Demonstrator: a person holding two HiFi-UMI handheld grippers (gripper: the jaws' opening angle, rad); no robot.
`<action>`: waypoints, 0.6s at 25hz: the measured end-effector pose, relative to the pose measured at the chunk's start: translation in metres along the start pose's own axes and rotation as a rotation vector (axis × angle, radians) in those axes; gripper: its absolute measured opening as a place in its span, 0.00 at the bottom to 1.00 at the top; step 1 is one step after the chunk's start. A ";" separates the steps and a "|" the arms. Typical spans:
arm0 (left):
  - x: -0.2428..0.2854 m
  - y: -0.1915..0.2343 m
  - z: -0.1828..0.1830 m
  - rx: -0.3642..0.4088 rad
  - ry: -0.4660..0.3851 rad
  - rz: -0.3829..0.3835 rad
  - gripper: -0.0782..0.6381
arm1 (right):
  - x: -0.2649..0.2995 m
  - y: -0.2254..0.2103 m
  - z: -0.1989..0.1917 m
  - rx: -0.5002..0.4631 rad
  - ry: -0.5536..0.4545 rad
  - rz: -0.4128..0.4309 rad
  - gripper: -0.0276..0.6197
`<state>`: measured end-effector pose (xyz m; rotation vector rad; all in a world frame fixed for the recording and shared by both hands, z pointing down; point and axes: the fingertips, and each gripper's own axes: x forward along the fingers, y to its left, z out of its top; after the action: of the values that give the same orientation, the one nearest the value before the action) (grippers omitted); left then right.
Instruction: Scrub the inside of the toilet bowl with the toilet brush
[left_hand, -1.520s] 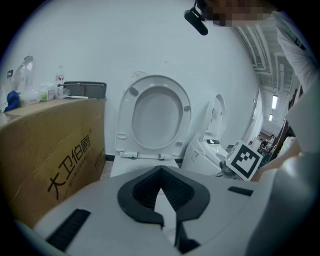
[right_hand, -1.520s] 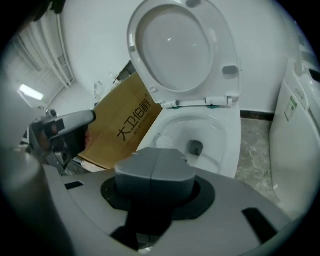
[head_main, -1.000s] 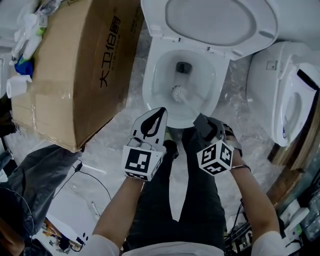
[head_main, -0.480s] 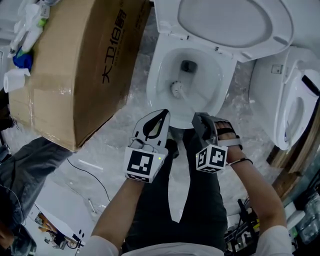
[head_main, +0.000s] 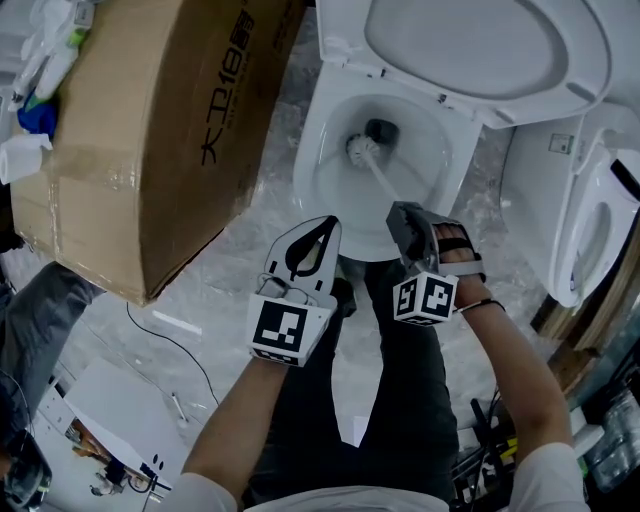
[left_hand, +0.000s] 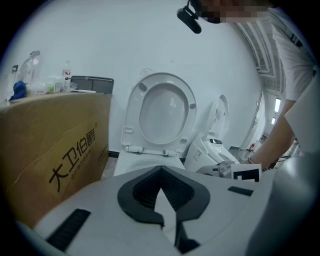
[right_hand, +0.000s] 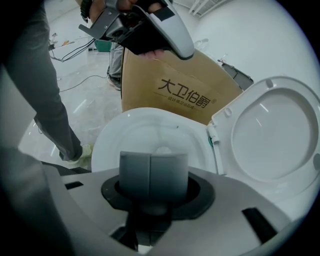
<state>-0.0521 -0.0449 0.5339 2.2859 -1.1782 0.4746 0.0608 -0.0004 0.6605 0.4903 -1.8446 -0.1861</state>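
Toilet bowl (head_main: 310, 150) sits top centre of the head view, lid (head_main: 480, 45) tipped up behind it. A big cardboard box (head_main: 170, 120) stands just beside it on the person's left, and a second toilet (head_main: 590, 210) is off to the right.

The L gripper (head_main: 312, 240) hangs near the bowl's front rim w/ its claw pressed together on nothing, so it's idle. The R gripper (head_main: 406, 218) hovers over the front rim, claw pinching the grey end of the toilet brush (head_main: 385, 180). The handle slants down into the bowl, and the bristle head (head_main: 361, 149) is at the back wall, just beside the dark drain hole (head_main: 381, 129).

Step in hand looks like the scrub itself, mid-stroke, working the far inner wall. Next move prob. calls for sweeping the head round the sides and back toward the front w/ steady pressure. The wrist angle should keep the bristles on the porcelain, and the grip has to stay firm so the handle doesn't twist in the claw. L needn't do anything.
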 end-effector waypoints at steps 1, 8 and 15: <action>0.001 0.000 0.000 0.000 0.000 0.000 0.12 | 0.003 -0.005 0.000 0.004 -0.001 -0.010 0.29; 0.010 0.001 0.008 -0.005 -0.014 0.007 0.12 | 0.012 -0.038 -0.009 -0.017 -0.003 -0.063 0.28; 0.018 -0.001 0.010 -0.013 -0.008 0.022 0.12 | 0.013 -0.070 -0.040 -0.071 0.031 -0.090 0.28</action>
<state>-0.0406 -0.0620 0.5353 2.2683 -1.2078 0.4654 0.1122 -0.0641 0.6591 0.5239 -1.7803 -0.3024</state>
